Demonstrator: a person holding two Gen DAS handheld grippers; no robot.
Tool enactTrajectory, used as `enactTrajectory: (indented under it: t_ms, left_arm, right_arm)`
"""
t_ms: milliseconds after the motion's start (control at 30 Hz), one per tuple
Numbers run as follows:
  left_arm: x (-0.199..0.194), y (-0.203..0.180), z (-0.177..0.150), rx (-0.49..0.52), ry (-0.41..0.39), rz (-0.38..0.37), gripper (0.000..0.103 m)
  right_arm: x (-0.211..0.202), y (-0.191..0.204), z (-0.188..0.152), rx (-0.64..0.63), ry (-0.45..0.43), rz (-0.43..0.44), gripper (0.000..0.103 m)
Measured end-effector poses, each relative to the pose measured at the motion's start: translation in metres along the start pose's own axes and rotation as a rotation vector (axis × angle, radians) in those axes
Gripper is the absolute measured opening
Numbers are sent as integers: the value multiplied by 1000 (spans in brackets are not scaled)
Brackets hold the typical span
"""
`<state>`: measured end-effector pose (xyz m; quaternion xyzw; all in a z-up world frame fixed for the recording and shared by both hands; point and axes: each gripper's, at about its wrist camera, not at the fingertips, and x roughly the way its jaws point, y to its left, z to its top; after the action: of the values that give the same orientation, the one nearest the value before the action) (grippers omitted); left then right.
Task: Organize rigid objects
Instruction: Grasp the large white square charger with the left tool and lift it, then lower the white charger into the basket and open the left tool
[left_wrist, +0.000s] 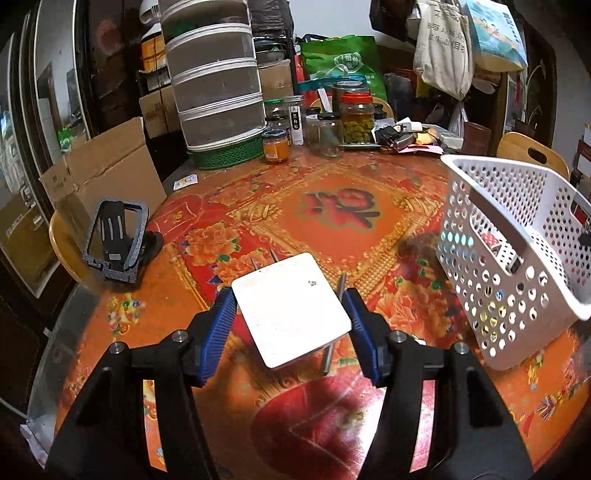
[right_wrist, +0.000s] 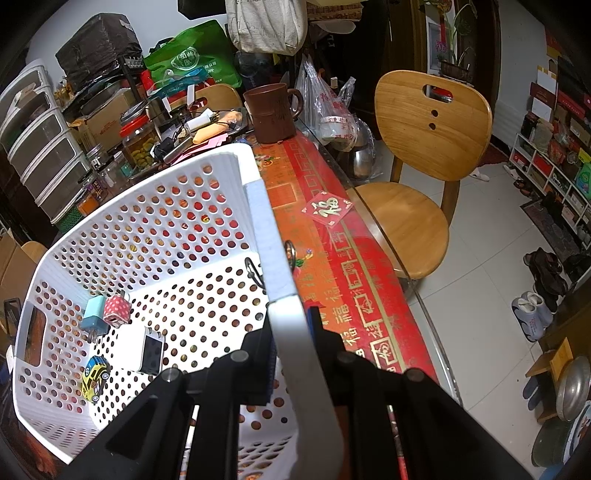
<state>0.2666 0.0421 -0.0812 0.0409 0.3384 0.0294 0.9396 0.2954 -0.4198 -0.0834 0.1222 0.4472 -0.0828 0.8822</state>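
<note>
We see the red patterned surface (left_wrist: 332, 229) bearing a white perforated basket (right_wrist: 147, 229), whose rim our right hand-held gripper (right_wrist: 291, 354) clamps; our left hand-held gripper (left_wrist: 291, 314) grips a white square device (left_wrist: 291, 310) just above the surface, beside the basket holding small chargers (right_wrist: 107, 314) and a toy car (right_wrist: 95, 376)

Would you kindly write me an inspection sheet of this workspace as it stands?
Surface: round table under a red floral cover.
Job's things: white perforated basket tilted, holding a blue charger, a polka-dot charger, a white device and a toy car.
Clutter: jars, stacked drawers, black stand, brown mug.
Grippers: left gripper grips a white square adapter; right gripper clamps the basket rim.
Cables: nothing seen for certain.
Surroundings: wooden chair, shoes on floor.
</note>
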Motion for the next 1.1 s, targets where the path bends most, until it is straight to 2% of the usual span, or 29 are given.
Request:
enactTrajectory:
  t_ms: [133,300,433,567,667,900,1100]
  left_arm:
    - [-6,1,15,11,-23,0,57]
    - [-41,-23,49,88,-105,22,57]
    - [-72,-55,76,150,-157,-1,57]
    - [-95,-96,98,207,-179,-55,57]
    - [-102,-126,108,254,-192,-68,57]
    - [-99,-194,111,336,-173,-100,57]
    - [-78,-231,98,381,-130,-126,57]
  right_arm:
    - [0,0,0,-1,-1,-2,11]
    - [0,1,0,-2,0,-3,11]
    - [0,1,0,-2,0,-4,11]
    - [0,1,0,-2,0,-3,11]
    - [0,1,0,-3,1,-3,11]
    - [0,1,0,-1,0,-2,11]
    - [0,2,-2,-3,0,6,11]
